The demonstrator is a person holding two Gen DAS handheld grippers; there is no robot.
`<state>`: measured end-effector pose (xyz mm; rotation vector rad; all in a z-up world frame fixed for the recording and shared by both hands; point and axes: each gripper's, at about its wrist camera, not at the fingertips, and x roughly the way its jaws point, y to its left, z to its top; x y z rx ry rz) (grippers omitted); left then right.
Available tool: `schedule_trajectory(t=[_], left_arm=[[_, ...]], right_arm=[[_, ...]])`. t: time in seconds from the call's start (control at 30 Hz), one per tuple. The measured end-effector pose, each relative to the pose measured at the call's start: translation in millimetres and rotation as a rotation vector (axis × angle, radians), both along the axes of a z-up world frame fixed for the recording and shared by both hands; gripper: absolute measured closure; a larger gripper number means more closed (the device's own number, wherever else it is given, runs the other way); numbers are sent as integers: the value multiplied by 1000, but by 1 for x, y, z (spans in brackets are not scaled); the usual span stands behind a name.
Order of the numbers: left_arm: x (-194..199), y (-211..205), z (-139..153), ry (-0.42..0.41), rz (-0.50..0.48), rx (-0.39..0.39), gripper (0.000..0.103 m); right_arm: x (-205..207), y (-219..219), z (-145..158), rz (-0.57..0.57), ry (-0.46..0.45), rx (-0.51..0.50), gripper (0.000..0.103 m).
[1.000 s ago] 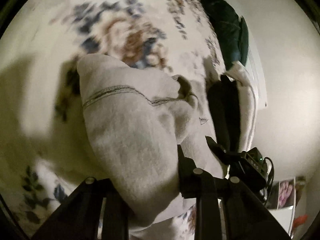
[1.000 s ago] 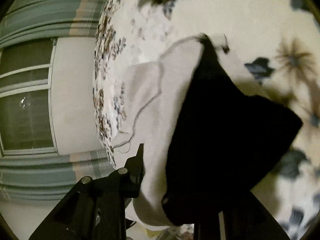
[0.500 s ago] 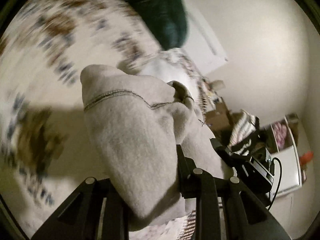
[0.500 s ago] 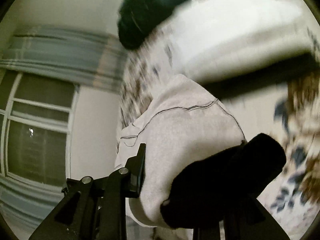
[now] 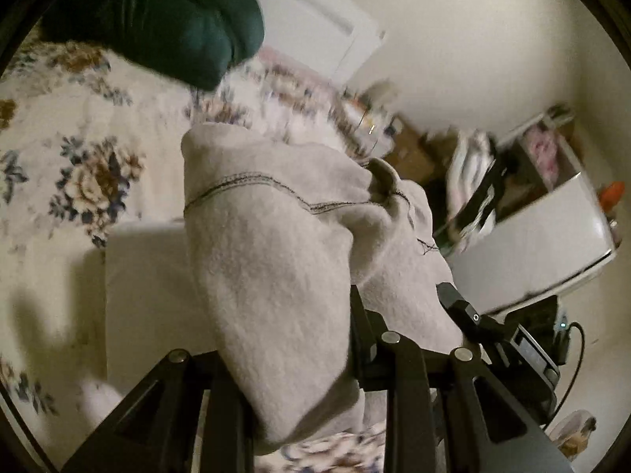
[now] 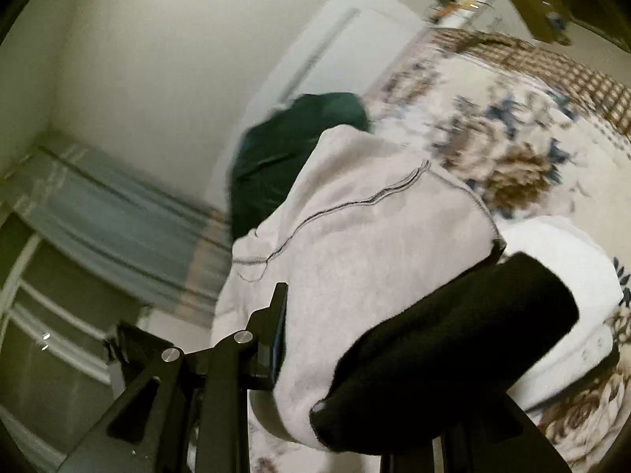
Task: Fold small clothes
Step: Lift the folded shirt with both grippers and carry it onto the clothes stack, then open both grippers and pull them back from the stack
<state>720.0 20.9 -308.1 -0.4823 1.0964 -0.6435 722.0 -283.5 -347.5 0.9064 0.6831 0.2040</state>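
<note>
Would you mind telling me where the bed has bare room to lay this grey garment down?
The floral bedspread is bare left of the grey garment, between the dark green pillow above and the white folded piece below. It is crowded toward the headboard, at that pillow, and beside the white piece.

Dim warm light, motion blur, fisheye edges.

Garment (image 5: 272,276) above bedspread (image 5: 90,165), before pillow (image 5: 165,15)
</note>
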Motion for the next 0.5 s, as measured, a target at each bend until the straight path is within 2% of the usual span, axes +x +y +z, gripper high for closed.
schedule_trajectory(t=[0.13, 0.2, 0.3, 0.33, 0.4, 0.5], left_arm=[[11, -3, -59, 104, -32, 48, 81], [12, 0, -68, 126, -28, 55, 78], [9, 4, -68, 169, -15, 50, 68], [5, 10, -65, 180, 1, 36, 68], [-4, 17, -55, 163, 32, 18, 67], [-12, 26, -48, 131, 52, 35, 66]], right_arm=[[16, -10, -76, -43, 115, 12, 76], [12, -10, -100, -42, 149, 12, 76], [11, -9, -120, -21, 169, 2, 74], [12, -9, -126, -13, 182, 10, 66], [12, -13, -128, -10, 224, 12, 59], [6, -26, -128, -20, 245, 19, 59]])
